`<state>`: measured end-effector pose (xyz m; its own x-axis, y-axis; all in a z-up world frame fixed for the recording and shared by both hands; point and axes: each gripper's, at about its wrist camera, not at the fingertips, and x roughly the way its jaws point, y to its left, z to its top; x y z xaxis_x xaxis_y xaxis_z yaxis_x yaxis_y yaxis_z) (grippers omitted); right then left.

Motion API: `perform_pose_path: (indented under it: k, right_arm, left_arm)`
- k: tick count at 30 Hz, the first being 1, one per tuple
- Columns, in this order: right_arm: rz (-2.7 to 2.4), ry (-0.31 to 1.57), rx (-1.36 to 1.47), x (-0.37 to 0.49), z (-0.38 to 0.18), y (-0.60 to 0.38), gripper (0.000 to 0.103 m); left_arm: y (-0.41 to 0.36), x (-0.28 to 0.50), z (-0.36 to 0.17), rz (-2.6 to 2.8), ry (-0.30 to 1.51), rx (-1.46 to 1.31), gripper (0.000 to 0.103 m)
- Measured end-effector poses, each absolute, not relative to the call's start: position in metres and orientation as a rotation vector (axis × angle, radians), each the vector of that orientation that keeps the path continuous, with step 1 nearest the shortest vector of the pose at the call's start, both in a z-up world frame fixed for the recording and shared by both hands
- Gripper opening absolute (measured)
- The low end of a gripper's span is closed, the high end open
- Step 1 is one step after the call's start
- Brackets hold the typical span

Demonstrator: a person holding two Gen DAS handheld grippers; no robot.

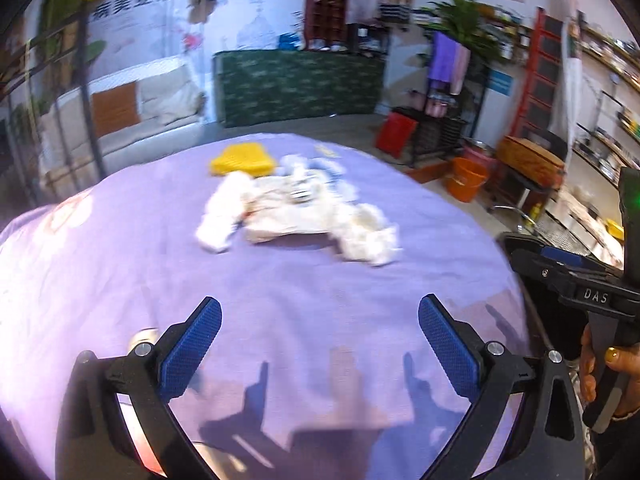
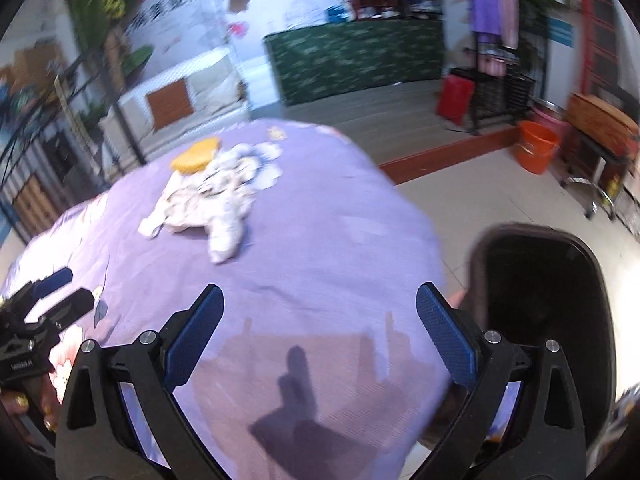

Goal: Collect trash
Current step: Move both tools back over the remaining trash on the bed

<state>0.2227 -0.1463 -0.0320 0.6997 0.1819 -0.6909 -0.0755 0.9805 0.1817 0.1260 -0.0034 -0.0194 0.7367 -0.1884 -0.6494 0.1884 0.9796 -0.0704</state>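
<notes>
A cluttered shop-like room with shelves, a green-draped counter and an orange bucket surrounds a tabletop covered in a lilac cloth. The trash, a loose heap of crumpled white tissue and paper wrappers, lies toward the far middle of the tabletop, touching a yellow sponge-like block behind it. Both sets of tongs are spread wide and hold nothing: the left tongs hover over the near cloth, well short of the heap, and the right tongs hang over the tabletop's near right edge, beside a black bin standing on the floor. The paper looks very light, soft and easily crushed; it should pinch well at a bunched lobe, such as the nearest wad at the heap's right end, though loose pieces may drop away. The cloth between tongs and heap is bare, so the reach is unobstructed, and the bin sits just off the right edge for the drop.
</notes>
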Motion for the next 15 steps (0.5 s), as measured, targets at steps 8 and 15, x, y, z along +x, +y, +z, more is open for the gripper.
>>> perform_pose_path:
  k: [8,15]
  right_arm:
    - [0.268,0.896,0.012,0.27,-0.042,-0.084,0.096]
    - [0.303,0.985,0.005,0.312,-0.054,-0.06,0.096]
  left_arm:
    - [0.043,0.14,-0.029,-0.118,0.747,0.012,0.097]
    - [0.067,0.15,-0.036,-0.116,0.786,-0.059,0.097]
